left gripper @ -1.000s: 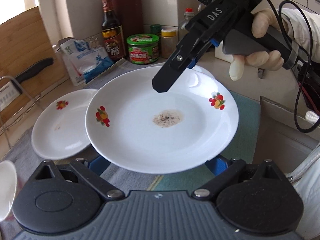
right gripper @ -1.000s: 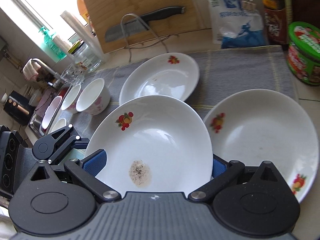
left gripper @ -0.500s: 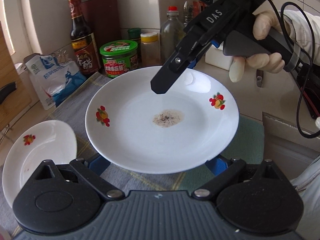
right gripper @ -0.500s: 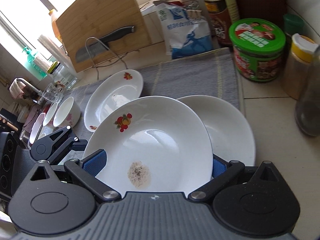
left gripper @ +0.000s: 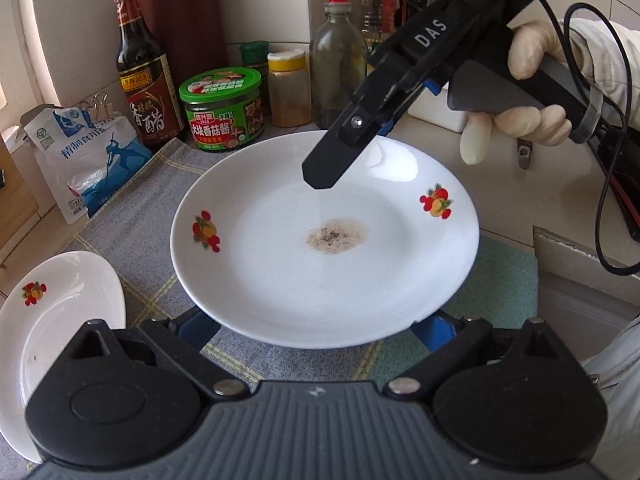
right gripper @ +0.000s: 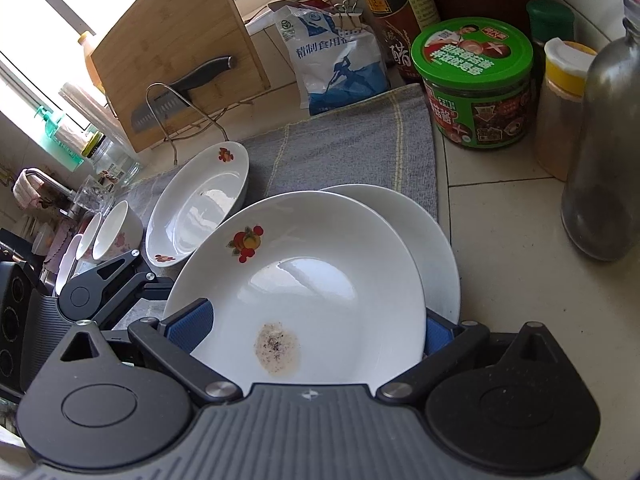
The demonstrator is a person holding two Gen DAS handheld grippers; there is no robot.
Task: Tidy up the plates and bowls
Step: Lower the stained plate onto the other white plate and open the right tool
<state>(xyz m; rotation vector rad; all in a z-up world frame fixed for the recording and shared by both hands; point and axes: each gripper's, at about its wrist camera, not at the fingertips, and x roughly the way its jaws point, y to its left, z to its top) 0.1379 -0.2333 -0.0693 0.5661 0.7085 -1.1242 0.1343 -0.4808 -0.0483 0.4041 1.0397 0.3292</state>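
Daylight from a bright window falls on the tiled counter and white wall.

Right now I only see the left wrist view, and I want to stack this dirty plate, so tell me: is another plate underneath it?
Observer: Yes. The right wrist view shows a plain white plate lying below, mostly hidden by the dirty plate.
Operator: And where are the bowls?
Observer: Small bowls stand in a row at the far left, just past the deep dish.
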